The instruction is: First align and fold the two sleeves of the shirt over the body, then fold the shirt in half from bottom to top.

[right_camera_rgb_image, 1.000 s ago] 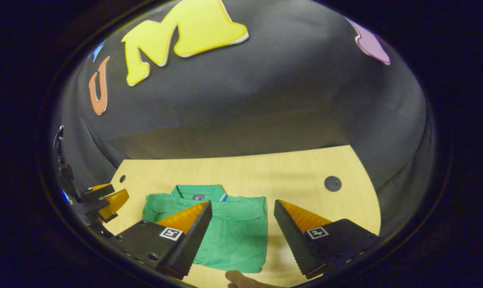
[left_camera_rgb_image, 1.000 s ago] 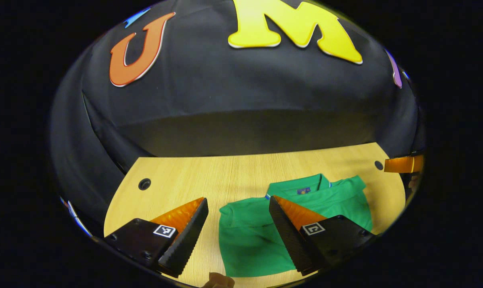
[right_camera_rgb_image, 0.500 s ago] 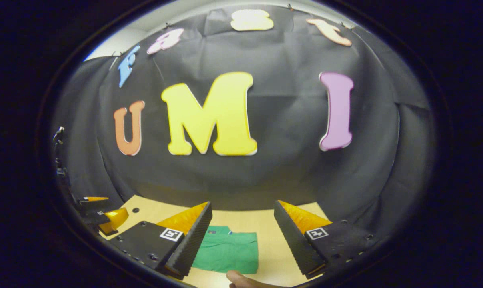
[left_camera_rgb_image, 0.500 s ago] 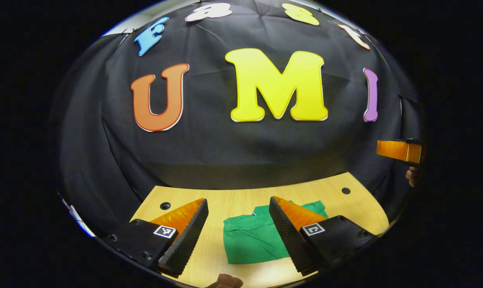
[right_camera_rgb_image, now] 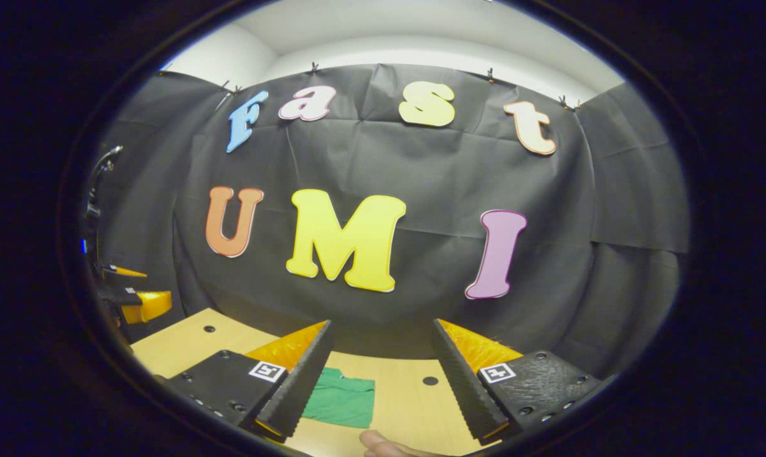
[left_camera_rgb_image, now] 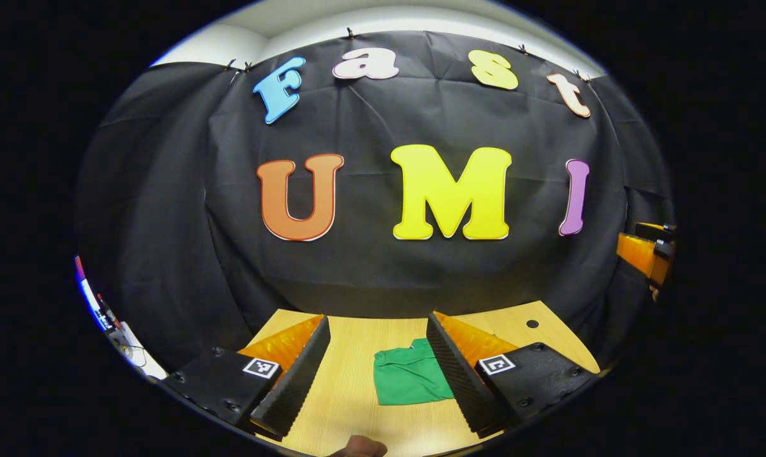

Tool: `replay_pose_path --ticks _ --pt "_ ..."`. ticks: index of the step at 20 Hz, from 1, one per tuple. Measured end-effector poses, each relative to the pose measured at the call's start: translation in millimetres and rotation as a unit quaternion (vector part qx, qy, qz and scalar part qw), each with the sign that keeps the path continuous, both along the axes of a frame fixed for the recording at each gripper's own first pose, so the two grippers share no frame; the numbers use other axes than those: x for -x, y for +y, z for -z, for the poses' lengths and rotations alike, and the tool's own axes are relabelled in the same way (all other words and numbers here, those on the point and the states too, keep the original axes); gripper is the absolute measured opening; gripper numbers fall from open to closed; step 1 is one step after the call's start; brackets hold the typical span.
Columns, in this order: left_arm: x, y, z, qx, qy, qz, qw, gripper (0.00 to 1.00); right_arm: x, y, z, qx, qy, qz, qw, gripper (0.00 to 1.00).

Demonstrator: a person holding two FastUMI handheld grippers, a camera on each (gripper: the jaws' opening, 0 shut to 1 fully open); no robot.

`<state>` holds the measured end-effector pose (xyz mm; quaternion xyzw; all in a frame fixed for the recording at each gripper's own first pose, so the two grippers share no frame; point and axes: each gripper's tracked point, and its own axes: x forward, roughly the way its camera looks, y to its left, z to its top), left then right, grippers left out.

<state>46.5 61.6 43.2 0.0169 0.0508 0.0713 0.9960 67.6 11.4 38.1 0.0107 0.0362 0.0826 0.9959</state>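
The green shirt (left_camera_rgb_image: 408, 381) lies folded into a small rectangle on the light wooden table (left_camera_rgb_image: 351, 406), collar end away from me. In the left gripper view my left gripper (left_camera_rgb_image: 377, 330) is open and held high above and behind the shirt, nothing between its fingers. The right gripper view has the same shirt (right_camera_rgb_image: 341, 401) partly hidden behind one finger; my right gripper (right_camera_rgb_image: 381, 330) is open too, raised well clear of the cloth. The other gripper appears at the right edge of the left view (left_camera_rgb_image: 643, 254) and at the left edge of the right view (right_camera_rgb_image: 135, 303).
The table has small round holes (left_camera_rgb_image: 532, 324) (right_camera_rgb_image: 429, 381) near its far corners. The black booth wall stands right behind the table's far edge. A fingertip (right_camera_rgb_image: 379, 441) shows at the bottom of the right gripper view.
Both grippers have pulled up and back from the shirt, staying open. The shirt now looks much smaller and lower in both views, and more of the wall is in sight.
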Motion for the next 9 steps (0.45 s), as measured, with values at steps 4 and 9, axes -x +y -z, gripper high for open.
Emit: replay_pose_path --ticks 4,9 --pt "42.2 -8.5 3.6 0.019 -0.002 -0.001 1.000 0.98 46.7 12.2 8.5 0.000 0.003 -0.002 1.000 0.95" --pt "80.2 -10.0 23.0 0.038 0.004 -0.016 0.999 0.98 94.2 44.6 39.8 0.008 0.012 -0.022 1.000 0.95"
